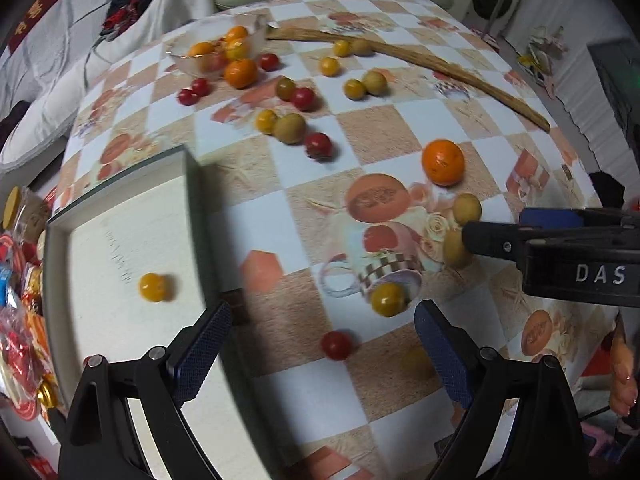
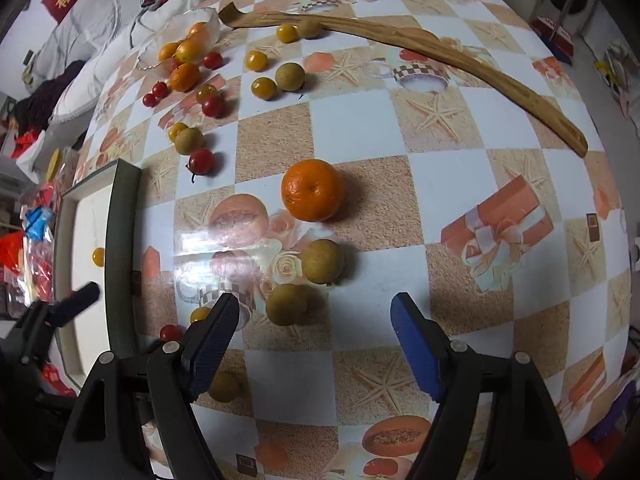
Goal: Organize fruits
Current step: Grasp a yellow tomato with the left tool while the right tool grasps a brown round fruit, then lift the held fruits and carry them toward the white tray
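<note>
Fruits lie scattered beside the tray (image 1: 120, 208); only one yellow tomato (image 1: 154, 287) is inside it. The left gripper (image 1: 322, 344) and right gripper (image 2: 314, 340) are both spread and hold nothing. For a good pick, I would lower the right one around the green-brown fruit (image 2: 286, 304), well apart from the tray, and close gently.

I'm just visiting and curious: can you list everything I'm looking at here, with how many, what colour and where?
table: one, checkered fruit-print cloth.
tray: one, white inside with a dark rim, left edge; one yellow tomato in it.
oranges: one large mid-table; smaller ones in and by the bowl.
bowl: one, clear, far left.
small tomatoes: many, red and yellow, scattered.
brownish-green round fruits: several, scattered.
wooden stick: one, long, curved, far side.
packets: a pile, mostly red, beside the tray.
left tool: open, empty.
right tool: open, empty.
</note>
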Demonstrator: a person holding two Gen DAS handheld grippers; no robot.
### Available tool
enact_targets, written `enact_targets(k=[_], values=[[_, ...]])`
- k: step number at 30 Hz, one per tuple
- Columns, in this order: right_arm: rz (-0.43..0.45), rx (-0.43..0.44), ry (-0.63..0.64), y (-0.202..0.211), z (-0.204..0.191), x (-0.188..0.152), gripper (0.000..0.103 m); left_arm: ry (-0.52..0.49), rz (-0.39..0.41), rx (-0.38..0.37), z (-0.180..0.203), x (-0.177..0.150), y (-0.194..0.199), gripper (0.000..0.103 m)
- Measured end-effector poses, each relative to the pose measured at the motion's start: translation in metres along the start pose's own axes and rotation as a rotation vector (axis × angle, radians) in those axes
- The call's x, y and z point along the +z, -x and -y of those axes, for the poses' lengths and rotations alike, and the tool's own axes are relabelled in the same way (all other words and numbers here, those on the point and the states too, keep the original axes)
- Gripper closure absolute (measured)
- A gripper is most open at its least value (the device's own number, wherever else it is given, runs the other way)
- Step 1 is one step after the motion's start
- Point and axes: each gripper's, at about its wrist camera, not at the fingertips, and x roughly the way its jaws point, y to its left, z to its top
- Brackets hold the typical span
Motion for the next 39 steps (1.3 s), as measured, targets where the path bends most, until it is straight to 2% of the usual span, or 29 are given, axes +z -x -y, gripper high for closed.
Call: enact_targets(k=[5, 9, 14, 17, 19, 22, 24, 25, 28, 30, 34, 39], values=[[-0.013, 0.022, -0.005, -0.008, 0.003, 0.008, 0.023, -0.075, -0.015, -0.008, 0.020, -0.001, -0.015, 0.009], [-0.023, 0.032, 0.004, -0.015, 0.003, 0.014, 0.037, -0.082, -0.025, -0.013, 0.028, 0.002, -0.023, 0.009], [-0.051, 0.047, 0.007, -0.025, 0.004, 0.019, 0.049, -0.076, -0.032, -0.010, 0.033, 0.006, -0.031, 0.010], [-0.065, 0.054, 0.013, -0.029, 0.002, 0.019, 0.054, -0.089, -0.060, -0.003, 0.038, 0.006, -0.037, 0.029], [-0.071, 0.055, 0.020, -0.031, 0.000, 0.018, 0.057, -0.086, -0.089, 0.010, 0.039, 0.004, -0.043, 0.030], [-0.076, 0.055, 0.029, -0.033, -0.003, 0.018, 0.064, -0.075, -0.082, 0.008, 0.038, 0.003, -0.043, 0.030], [-0.075, 0.052, 0.035, -0.034, -0.004, 0.018, 0.076, -0.075, -0.078, 0.003, 0.038, 0.001, -0.042, 0.034], [-0.075, 0.057, 0.033, -0.034, -0.003, 0.018, 0.076, -0.076, -0.073, 0.002, 0.038, 0.001, -0.041, 0.037], [-0.067, 0.066, 0.031, -0.034, -0.001, 0.019, 0.076, -0.078, -0.058, -0.006, 0.039, 0.002, -0.039, 0.050], [-0.061, 0.077, 0.024, -0.032, 0.001, 0.020, 0.076, -0.070, -0.047, -0.018, 0.038, 0.002, -0.037, 0.070], [-0.046, 0.104, 0.011, -0.025, 0.008, 0.017, 0.076, 0.013, -0.047, -0.090, 0.021, 0.006, -0.033, 0.071], [-0.034, 0.107, 0.004, -0.017, 0.012, 0.013, 0.076, 0.077, -0.034, -0.132, 0.000, 0.005, -0.024, 0.071]])
